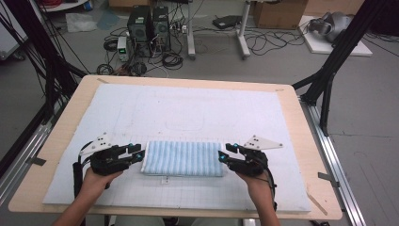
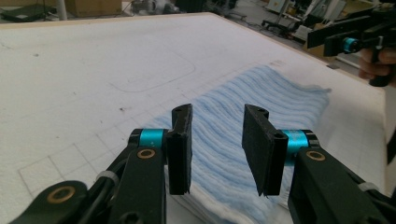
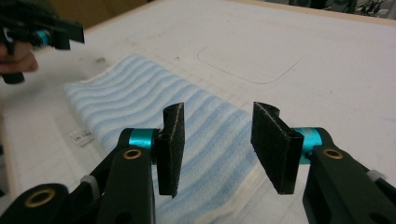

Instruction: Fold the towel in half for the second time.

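Observation:
A folded towel (image 1: 182, 158) with blue and white stripes lies flat on the white mat (image 1: 188, 108), near the front middle. My left gripper (image 1: 140, 154) sits at the towel's left end, jaws apart. In the left gripper view the towel (image 2: 243, 116) lies below and beyond my left gripper (image 2: 217, 140), and nothing is pinched between the pads. My right gripper (image 1: 222, 154) is at the towel's right end, also open. In the right gripper view the towel (image 3: 140, 102) stretches away under my right gripper (image 3: 217, 140), whose pads hold nothing.
The mat covers a wooden table (image 1: 301, 141). A small white label (image 1: 164, 180) lies on the mat just in front of the towel. A faint rounded outline (image 1: 184, 123) is drawn on the mat behind the towel. Computers and cables stand on the floor beyond.

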`<control>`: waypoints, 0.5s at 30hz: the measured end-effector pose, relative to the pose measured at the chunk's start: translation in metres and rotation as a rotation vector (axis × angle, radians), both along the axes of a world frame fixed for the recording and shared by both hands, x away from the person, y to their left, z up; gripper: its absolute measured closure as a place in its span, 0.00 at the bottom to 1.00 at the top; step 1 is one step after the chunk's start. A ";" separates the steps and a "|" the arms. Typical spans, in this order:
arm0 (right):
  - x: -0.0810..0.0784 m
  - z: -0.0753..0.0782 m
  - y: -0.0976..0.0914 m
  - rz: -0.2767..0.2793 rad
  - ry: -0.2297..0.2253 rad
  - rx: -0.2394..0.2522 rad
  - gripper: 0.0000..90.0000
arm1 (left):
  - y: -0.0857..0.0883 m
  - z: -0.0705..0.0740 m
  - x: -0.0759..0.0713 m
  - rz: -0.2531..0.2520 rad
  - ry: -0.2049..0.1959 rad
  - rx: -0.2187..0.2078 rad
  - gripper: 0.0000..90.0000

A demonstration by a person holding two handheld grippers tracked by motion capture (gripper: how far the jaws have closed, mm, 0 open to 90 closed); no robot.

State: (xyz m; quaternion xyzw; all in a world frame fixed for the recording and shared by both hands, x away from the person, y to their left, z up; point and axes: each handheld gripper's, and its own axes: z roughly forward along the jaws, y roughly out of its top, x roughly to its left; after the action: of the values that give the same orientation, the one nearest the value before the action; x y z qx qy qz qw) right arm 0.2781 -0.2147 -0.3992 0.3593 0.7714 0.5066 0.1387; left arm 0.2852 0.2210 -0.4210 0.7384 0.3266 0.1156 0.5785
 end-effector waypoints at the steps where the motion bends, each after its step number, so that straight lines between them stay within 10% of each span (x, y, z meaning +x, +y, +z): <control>1: 0.001 -0.002 0.006 0.003 -0.007 -0.032 0.60 | -0.003 -0.002 0.003 0.002 0.010 0.018 0.70; 15: 0.008 -0.042 0.029 0.081 0.060 -0.270 0.53 | -0.029 -0.027 0.002 -0.066 0.095 0.282 0.73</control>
State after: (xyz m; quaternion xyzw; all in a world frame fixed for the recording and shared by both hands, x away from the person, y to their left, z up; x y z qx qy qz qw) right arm 0.2865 -0.1856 -0.4414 0.3212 0.8502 0.3922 0.1421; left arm 0.2874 0.1925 -0.4483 0.8273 0.3098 0.1059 0.4566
